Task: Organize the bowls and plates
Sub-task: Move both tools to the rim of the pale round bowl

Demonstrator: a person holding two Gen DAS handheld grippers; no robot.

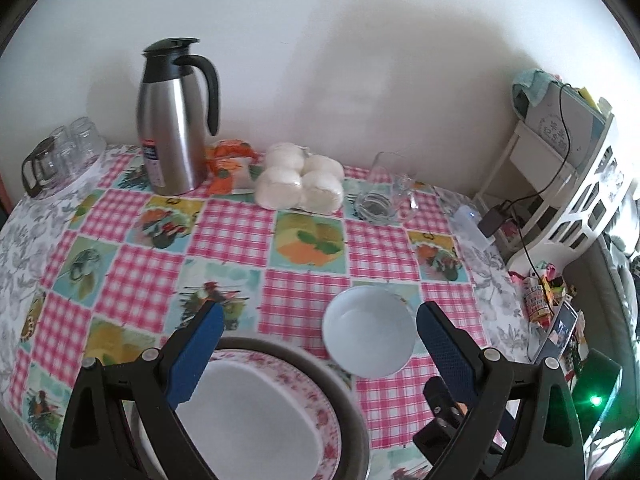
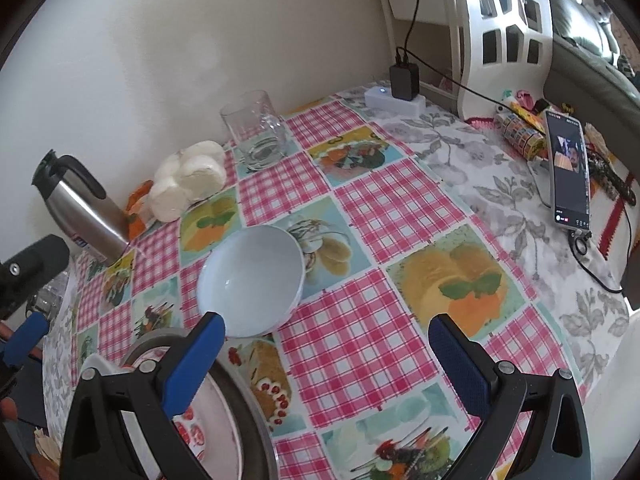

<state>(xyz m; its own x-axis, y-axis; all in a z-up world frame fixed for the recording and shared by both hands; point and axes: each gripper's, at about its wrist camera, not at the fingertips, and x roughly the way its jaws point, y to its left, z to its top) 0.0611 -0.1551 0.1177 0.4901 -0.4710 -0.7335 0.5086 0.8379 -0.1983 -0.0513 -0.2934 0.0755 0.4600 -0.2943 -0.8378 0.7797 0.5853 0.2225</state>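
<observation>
Both your grippers were wide open and held nothing: the left gripper [image 1: 320,322] hung over the floral-rimmed white plate [image 1: 256,408] in its grey metal tray [image 1: 352,420], and the right gripper [image 2: 326,334] hung beside the pale blue ceramic bowl [image 2: 252,280] on the checked plastic tablecloth [image 2: 380,208]. That bowl seemed to lean on the tray's edge, though blur made this uncertain. A push from one blue pad could have tipped it, or slid it toward the clear drinking glass [image 2: 256,132].

My left gripper [image 1: 320,322] and right gripper [image 2: 327,330] share black frames, silver screws and textured blue pads [image 2: 460,364].
</observation>
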